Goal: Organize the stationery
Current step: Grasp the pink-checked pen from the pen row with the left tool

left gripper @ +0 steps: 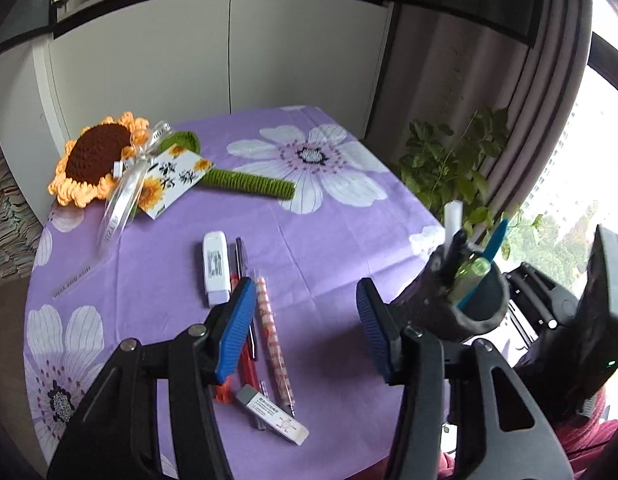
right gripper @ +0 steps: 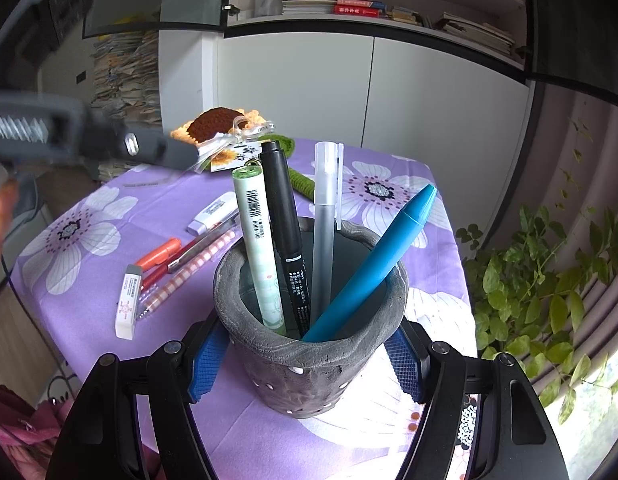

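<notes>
A grey pen cup [right gripper: 309,364] holds a green pen [right gripper: 259,252], a black marker [right gripper: 287,240], a clear grey pen [right gripper: 325,232] and a blue pen [right gripper: 373,268]. My right gripper [right gripper: 305,364] is shut on the cup, one blue pad on each side. The cup also shows in the left wrist view [left gripper: 465,300]. My left gripper [left gripper: 305,324] is open and empty above loose stationery: a white correction tape [left gripper: 216,268], a checked pen [left gripper: 273,340], red and dark pens [left gripper: 247,352], and an eraser [left gripper: 273,414].
A crocheted sunflower [left gripper: 97,158] with a card and green stem lies at the table's far left. The purple flowered cloth [left gripper: 329,240] covers the table. A potted plant [left gripper: 449,160] stands beyond the right edge; white cabinets are behind.
</notes>
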Motion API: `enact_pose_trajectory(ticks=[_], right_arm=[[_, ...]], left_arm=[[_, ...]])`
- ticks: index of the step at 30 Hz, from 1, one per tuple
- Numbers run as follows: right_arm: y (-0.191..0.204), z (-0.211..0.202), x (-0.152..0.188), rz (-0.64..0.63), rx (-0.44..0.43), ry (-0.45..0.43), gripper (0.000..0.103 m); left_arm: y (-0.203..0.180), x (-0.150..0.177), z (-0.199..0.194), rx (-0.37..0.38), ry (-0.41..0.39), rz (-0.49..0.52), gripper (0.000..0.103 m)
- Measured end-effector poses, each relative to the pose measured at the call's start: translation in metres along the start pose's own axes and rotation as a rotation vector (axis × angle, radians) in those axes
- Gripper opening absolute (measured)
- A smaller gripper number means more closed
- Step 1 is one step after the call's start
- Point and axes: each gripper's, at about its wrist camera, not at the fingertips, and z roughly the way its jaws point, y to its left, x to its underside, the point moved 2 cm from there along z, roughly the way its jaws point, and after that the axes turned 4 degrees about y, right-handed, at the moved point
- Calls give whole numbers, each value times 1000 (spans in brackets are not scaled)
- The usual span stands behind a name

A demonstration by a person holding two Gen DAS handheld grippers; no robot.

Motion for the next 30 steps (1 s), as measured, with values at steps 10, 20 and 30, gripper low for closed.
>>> enact_pose_trajectory(ticks=[10, 20, 30], right_arm=[[0, 0, 0, -1, 0, 1, 72], [0, 0, 1, -1, 1, -1, 72], [0, 0, 1, -1, 1, 1, 72]], left_arm=[[18, 4, 65, -79, 150, -23, 19], [23, -2, 92, -143, 229, -36, 20], [20, -13, 99, -174, 228, -9, 12]])
